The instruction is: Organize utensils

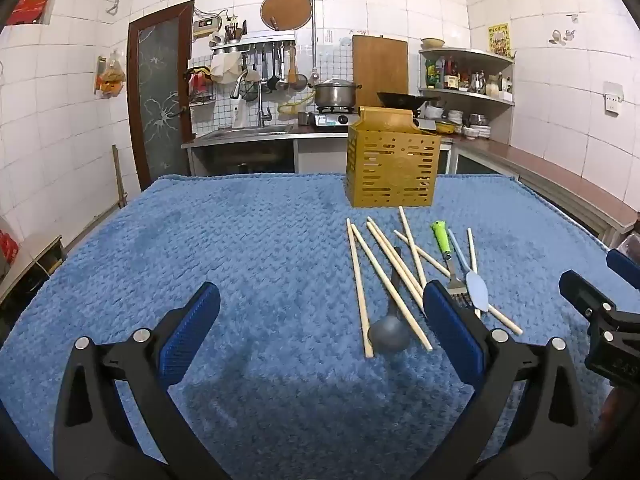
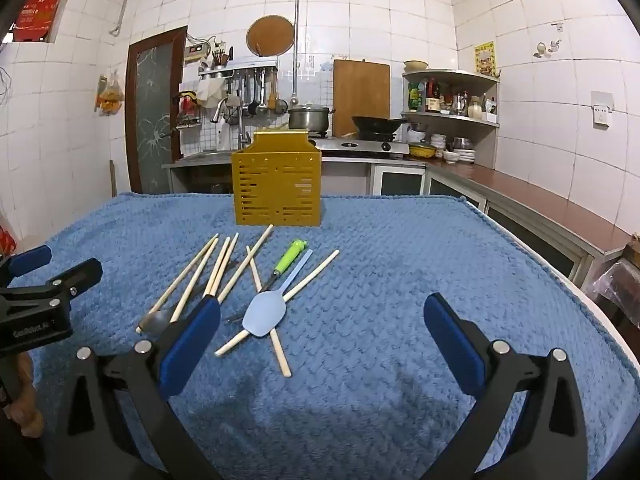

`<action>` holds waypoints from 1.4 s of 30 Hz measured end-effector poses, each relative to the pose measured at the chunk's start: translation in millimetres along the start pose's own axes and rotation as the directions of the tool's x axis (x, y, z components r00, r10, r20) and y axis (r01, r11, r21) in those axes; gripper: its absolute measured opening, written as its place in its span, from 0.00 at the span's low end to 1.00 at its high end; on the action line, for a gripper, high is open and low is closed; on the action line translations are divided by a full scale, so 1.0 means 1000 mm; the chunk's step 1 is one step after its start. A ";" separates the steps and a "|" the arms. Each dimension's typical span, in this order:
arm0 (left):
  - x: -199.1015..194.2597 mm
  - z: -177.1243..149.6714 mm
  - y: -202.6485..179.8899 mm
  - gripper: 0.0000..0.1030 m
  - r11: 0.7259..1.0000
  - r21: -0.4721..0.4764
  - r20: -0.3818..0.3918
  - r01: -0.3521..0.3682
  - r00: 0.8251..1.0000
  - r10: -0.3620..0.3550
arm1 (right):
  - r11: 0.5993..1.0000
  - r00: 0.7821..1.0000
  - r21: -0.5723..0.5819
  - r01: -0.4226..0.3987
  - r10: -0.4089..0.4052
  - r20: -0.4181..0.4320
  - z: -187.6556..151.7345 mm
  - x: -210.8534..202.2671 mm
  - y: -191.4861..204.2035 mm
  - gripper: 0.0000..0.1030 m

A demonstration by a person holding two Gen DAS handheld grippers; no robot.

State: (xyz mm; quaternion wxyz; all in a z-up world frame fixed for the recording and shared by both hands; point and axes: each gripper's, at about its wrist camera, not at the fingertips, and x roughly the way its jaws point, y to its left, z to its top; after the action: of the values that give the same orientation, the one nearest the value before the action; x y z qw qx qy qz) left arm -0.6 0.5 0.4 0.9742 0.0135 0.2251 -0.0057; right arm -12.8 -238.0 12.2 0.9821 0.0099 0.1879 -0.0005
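A yellow slotted utensil holder (image 1: 394, 160) (image 2: 277, 178) stands upright at the far side of the blue towel (image 1: 240, 248) (image 2: 400, 264). In front of it lies a loose pile: several wooden chopsticks (image 1: 358, 284) (image 2: 188, 278), a dark grey spoon (image 1: 389, 334) (image 2: 154, 320), a green-handled fork (image 1: 443, 240) (image 2: 289, 258) and a light blue spoon (image 1: 477, 286) (image 2: 264, 314). My left gripper (image 1: 320, 320) is open and empty, just left of the pile. My right gripper (image 2: 322, 332) is open and empty, just right of the pile.
The towel covers a table whose right edge (image 2: 560, 280) drops toward a brown counter (image 2: 552, 204). A sink, stove with pot and wok (image 2: 378, 124), and shelves line the far wall. Each gripper shows at the other view's edge (image 1: 600, 320) (image 2: 44, 292).
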 end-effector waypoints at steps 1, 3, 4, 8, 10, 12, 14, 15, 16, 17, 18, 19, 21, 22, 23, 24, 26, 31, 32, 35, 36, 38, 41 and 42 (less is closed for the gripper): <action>0.000 0.000 0.000 0.95 1.000 0.002 -0.003 -0.003 1.000 0.003 | 1.000 1.000 -0.002 0.000 0.000 -0.001 0.000 0.000 0.000 0.96; 0.001 0.000 -0.002 0.95 1.000 0.005 -0.011 -0.008 1.000 0.008 | 1.000 1.000 -0.005 -0.001 0.001 -0.002 0.000 0.000 0.000 0.96; 0.002 0.000 -0.003 0.95 1.000 0.007 -0.014 -0.010 1.000 0.010 | 1.000 1.000 -0.008 -0.001 0.001 -0.002 0.000 0.000 0.000 0.96; 0.000 0.000 -0.001 0.95 1.000 -0.002 0.000 0.002 1.000 -0.002 | 1.000 1.000 -0.019 0.001 -0.001 -0.003 0.000 0.000 0.001 0.96; 0.001 0.008 -0.008 0.95 1.000 0.001 0.001 0.000 1.000 0.000 | 1.000 1.000 -0.004 0.002 -0.002 0.003 0.006 -0.005 -0.006 0.96; -0.003 0.010 -0.013 0.95 1.000 0.002 0.003 -0.002 1.000 0.002 | 1.000 1.000 -0.004 0.002 -0.002 0.004 0.008 -0.004 -0.007 0.96; -0.004 0.010 -0.010 0.95 1.000 0.001 0.006 0.000 1.000 0.000 | 1.000 1.000 -0.005 0.002 -0.002 0.004 0.010 -0.004 -0.008 0.96; -0.005 0.009 -0.009 0.95 1.000 0.001 0.007 0.001 1.000 -0.001 | 1.000 1.000 -0.004 0.004 -0.004 0.006 0.008 -0.006 -0.006 0.96; -0.005 0.010 -0.010 0.95 1.000 0.001 0.007 0.001 1.000 -0.001 | 1.000 1.000 -0.004 0.004 -0.004 0.007 0.007 -0.006 -0.006 0.96; -0.005 0.009 -0.008 0.95 1.000 -0.001 0.008 0.003 1.000 -0.003 | 1.000 1.000 -0.005 0.004 -0.003 0.005 0.008 -0.006 -0.007 0.96; -0.006 0.011 -0.009 0.95 1.000 0.001 0.008 0.001 1.000 -0.001 | 1.000 1.000 -0.002 0.004 -0.004 0.010 0.005 -0.005 -0.006 0.96; -0.006 0.009 -0.008 0.95 1.000 -0.001 0.009 0.004 1.000 -0.004 | 1.000 1.000 -0.003 0.004 -0.004 0.010 0.006 -0.006 -0.007 0.96; -0.006 0.010 -0.008 0.95 1.000 -0.002 0.007 0.004 1.000 -0.004 | 1.000 1.000 -0.002 0.004 -0.004 0.010 0.005 -0.005 -0.005 0.96; -0.007 0.010 -0.008 0.95 1.000 -0.002 0.009 0.004 1.000 -0.004 | 1.000 1.000 -0.003 0.004 -0.004 0.010 0.006 -0.005 -0.006 0.96; -0.007 0.009 -0.007 0.95 1.000 -0.002 0.011 0.004 1.000 -0.004 | 1.000 1.000 -0.002 0.005 -0.005 0.011 0.005 -0.005 -0.005 0.96; -0.007 0.009 -0.008 0.95 1.000 -0.001 0.012 0.003 1.000 -0.003 | 1.000 1.000 -0.002 0.005 -0.005 0.011 0.005 -0.005 -0.006 0.96; -0.009 0.006 -0.006 0.95 1.000 -0.002 0.014 0.008 1.000 -0.008 | 1.000 1.000 -0.002 0.005 -0.004 0.011 0.005 -0.005 -0.006 0.96; -0.009 0.006 -0.006 0.95 1.000 -0.002 0.014 0.007 1.000 -0.007 | 1.000 1.000 -0.002 0.005 -0.005 0.012 0.004 -0.005 -0.005 0.96; -0.010 0.007 -0.006 0.95 1.000 -0.002 0.014 0.008 1.000 -0.008 | 1.000 1.000 -0.002 0.005 -0.005 0.013 0.005 -0.005 -0.006 0.96; -0.009 0.006 -0.006 0.95 1.000 -0.001 0.015 0.007 1.000 -0.007 | 1.000 1.000 -0.003 0.005 -0.005 0.013 0.004 -0.007 -0.006 0.96; -0.008 0.006 -0.006 0.95 1.000 -0.001 0.015 0.008 1.000 -0.008 | 1.000 1.000 -0.003 0.005 -0.005 0.014 0.004 -0.007 -0.006 0.96; -0.008 0.006 -0.006 0.95 1.000 0.000 0.014 0.008 1.000 -0.008 | 1.000 1.000 -0.003 0.006 -0.006 0.015 0.005 -0.010 -0.007 0.96; -0.009 0.005 -0.004 0.95 1.000 -0.001 0.010 0.007 1.000 -0.007 | 1.000 1.000 -0.001 0.006 -0.006 0.012 0.007 -0.012 -0.009 0.96; -0.009 0.005 -0.003 0.95 1.000 -0.002 0.010 0.007 1.000 -0.007 | 1.000 1.000 -0.001 0.007 -0.007 0.015 0.005 -0.011 -0.008 0.96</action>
State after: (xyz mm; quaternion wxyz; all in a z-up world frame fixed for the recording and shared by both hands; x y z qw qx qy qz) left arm -6.2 -2.7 8.4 0.9754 0.0117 0.2200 -0.0091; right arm -21.4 -245.7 21.2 0.9835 0.0086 0.1806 -0.0039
